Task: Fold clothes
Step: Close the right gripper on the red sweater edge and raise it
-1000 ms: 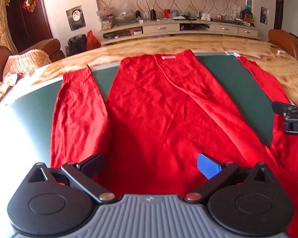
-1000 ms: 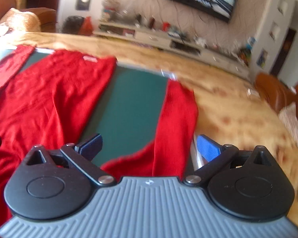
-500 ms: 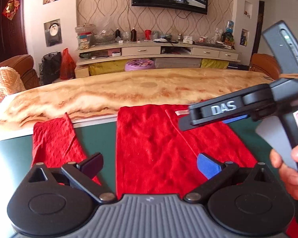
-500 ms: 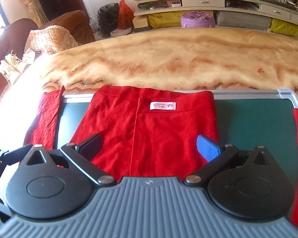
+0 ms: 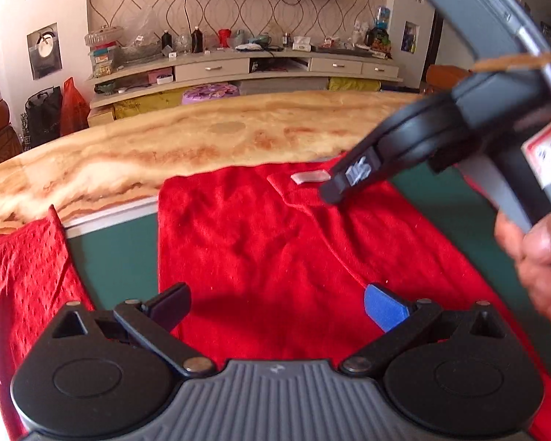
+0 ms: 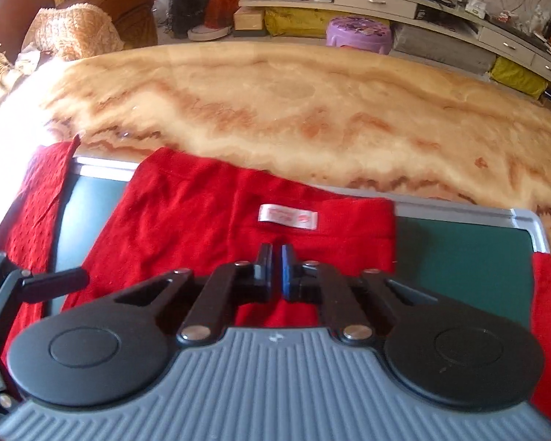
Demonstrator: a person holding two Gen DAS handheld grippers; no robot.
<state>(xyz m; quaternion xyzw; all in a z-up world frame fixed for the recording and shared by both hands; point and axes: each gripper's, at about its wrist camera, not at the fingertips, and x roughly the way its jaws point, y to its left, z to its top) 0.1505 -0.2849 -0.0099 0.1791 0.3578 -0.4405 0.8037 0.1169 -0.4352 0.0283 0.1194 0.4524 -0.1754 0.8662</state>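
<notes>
Red garment (image 6: pixel 209 228) is being kept flat on green mat (image 6: pixel 459 253), frame centre. Right gripper (image 6: pixel 275 253) is being pressed together at the collar (fabric pinch unclear). Left gripper (image 5: pixel 275 305) is being held spread above the body.

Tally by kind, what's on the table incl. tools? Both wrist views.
red cloth sections: 3 (middle, left, right; joined or not, cannot tell)
green mat: 1
white label: 1
tools: 2 (left tool, right tool)
Total: 7
</notes>
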